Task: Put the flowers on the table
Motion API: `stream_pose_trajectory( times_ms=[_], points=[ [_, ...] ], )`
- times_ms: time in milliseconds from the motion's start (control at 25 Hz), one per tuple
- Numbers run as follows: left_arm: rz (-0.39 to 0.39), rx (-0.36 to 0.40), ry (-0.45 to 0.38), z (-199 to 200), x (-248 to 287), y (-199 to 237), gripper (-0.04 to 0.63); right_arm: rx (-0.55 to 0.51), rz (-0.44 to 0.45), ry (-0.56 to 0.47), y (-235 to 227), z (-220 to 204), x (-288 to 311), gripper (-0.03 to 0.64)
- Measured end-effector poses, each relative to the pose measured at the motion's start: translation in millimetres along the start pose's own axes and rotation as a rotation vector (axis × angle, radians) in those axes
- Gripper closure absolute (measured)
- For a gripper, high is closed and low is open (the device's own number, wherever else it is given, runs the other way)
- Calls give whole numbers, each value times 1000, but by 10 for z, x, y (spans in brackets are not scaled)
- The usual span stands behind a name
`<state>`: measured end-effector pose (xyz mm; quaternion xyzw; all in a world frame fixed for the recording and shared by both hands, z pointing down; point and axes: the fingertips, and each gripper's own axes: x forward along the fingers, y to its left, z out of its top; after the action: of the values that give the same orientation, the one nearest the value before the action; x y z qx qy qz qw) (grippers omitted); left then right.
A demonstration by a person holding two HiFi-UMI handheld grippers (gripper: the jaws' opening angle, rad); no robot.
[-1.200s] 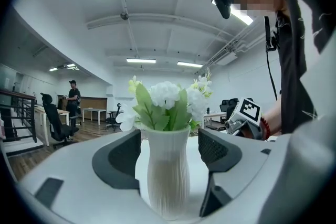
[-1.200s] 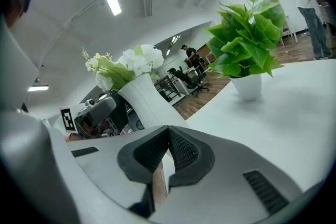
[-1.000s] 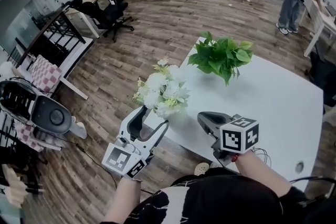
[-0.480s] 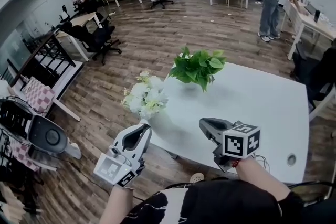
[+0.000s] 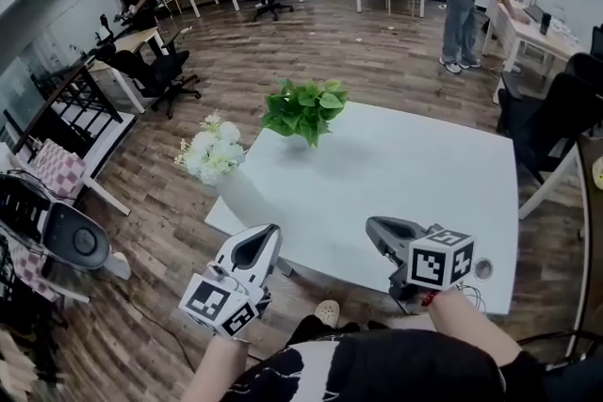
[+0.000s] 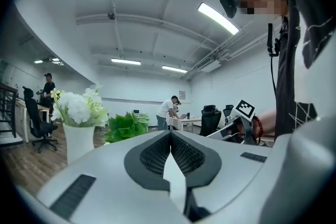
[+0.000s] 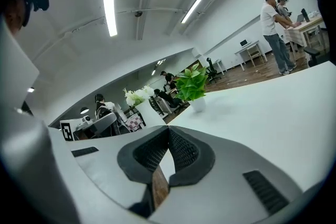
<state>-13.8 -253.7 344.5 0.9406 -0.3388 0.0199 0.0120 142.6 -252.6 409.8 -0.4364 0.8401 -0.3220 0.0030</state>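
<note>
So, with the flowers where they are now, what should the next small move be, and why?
Probably just lower both grippers and stop. The white flowers stand upright in their vase at the left corner of the table, apart from the green plant. The left gripper has just been closing its jaws on nothing, and the right gripper is shut and empty too.

My left gripper (image 5: 268, 233) sits at seven o'clock in the head view and points toward one o'clock. Its jaws have just closed together on nothing. My right gripper (image 5: 374, 228) sits at five o'clock and points toward ten o'clock, its jaws also together and empty. Both forearms (image 5: 212, 370) enter from six o'clock.
</note>
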Motion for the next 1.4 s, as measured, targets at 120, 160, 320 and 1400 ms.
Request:
stream_pose_trajectory(
  times_ms=[120, 160, 320, 1400],
  points=[
    [-14, -50, -13, -77, 35, -442, 581, -6, -19, -9, -84, -136, -381, 603],
    [-19, -62, -10, -103, 33, -576, 581, -8, -25, -22, -93, -164, -499, 603],
    [-25, -90, 7, -178, -70, -991, 581, -15, -27, -31, -61, -350, -894, 603],
    [37, -131, 84, -576, -850, -2082, 581, 3, 13, -8, -117, -1245, -1943, 603]
  ],
)
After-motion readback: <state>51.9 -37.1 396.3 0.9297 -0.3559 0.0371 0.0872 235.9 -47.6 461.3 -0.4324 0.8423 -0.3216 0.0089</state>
